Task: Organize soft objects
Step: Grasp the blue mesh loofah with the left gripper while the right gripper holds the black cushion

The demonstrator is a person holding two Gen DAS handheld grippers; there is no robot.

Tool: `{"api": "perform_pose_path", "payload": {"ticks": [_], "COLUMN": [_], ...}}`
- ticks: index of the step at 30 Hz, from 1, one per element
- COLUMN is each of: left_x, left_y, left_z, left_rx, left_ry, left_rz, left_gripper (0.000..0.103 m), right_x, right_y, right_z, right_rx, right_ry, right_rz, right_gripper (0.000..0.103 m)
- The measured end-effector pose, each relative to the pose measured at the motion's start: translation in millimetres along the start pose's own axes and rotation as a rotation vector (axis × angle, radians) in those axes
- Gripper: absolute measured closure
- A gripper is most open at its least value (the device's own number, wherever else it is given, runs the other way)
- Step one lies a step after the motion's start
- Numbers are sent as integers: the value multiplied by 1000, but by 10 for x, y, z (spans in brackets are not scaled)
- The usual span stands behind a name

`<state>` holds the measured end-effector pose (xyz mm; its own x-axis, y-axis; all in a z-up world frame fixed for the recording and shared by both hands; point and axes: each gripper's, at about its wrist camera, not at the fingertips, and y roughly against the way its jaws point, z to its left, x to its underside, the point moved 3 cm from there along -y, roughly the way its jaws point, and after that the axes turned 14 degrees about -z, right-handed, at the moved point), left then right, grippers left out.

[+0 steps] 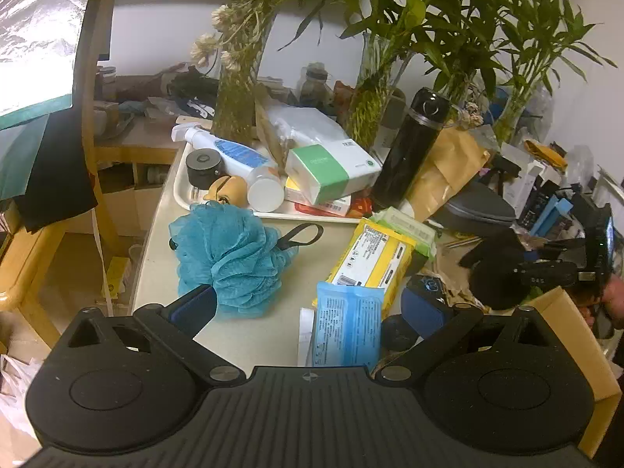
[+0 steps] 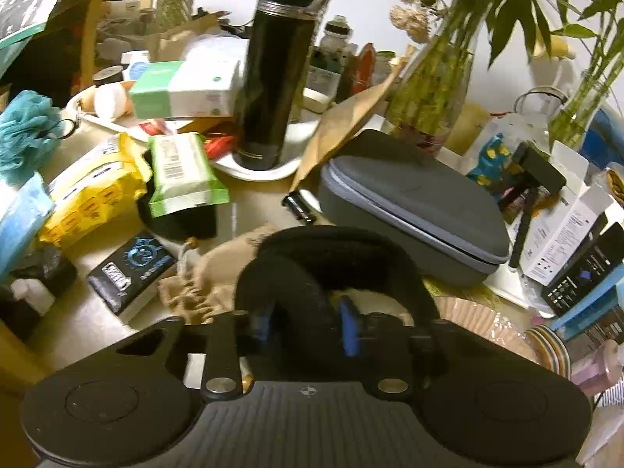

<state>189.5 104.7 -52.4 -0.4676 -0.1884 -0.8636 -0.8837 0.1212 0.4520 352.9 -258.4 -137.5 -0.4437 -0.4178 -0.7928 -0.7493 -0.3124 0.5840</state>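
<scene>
A teal mesh bath sponge with a black loop lies on the cream table, just ahead of my left gripper's left finger. My left gripper is open and empty above the table, over a blue wipes pack. A yellow wipes pack and a green one lie beyond it. My right gripper is shut on a black fuzzy soft object and holds it above a tan drawstring pouch. The right gripper with the black soft object also shows in the left wrist view. The sponge shows at the left edge of the right wrist view.
A white tray holds a spray bottle, a green-and-white box and jars. A black thermos stands on a white plate. A grey zip case, vases with plants, boxes at right and a cardboard box crowd the table.
</scene>
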Motion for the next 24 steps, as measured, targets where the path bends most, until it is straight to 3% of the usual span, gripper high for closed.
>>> {"api": "perform_pose_path", "payload": {"ticks": [3,12,24], "left_x": [0,-21,1], "left_y": [15,54,36], "left_z": [-15,-27,30], "left_rx": [-1,-22,-66], "left_ry": [-10,-43,-58], "left_rz": [-15,-65,-75], "left_gripper": [0,0,0], "right_x": [-49,-335,-500], "right_y": [74,510,930], "right_z": [21,31,117], "right_rx": [0,45,103], "right_ry": [14,-18,-46], "right_rz": [-21,-176,-269], "right_gripper": [89,90,90]}}
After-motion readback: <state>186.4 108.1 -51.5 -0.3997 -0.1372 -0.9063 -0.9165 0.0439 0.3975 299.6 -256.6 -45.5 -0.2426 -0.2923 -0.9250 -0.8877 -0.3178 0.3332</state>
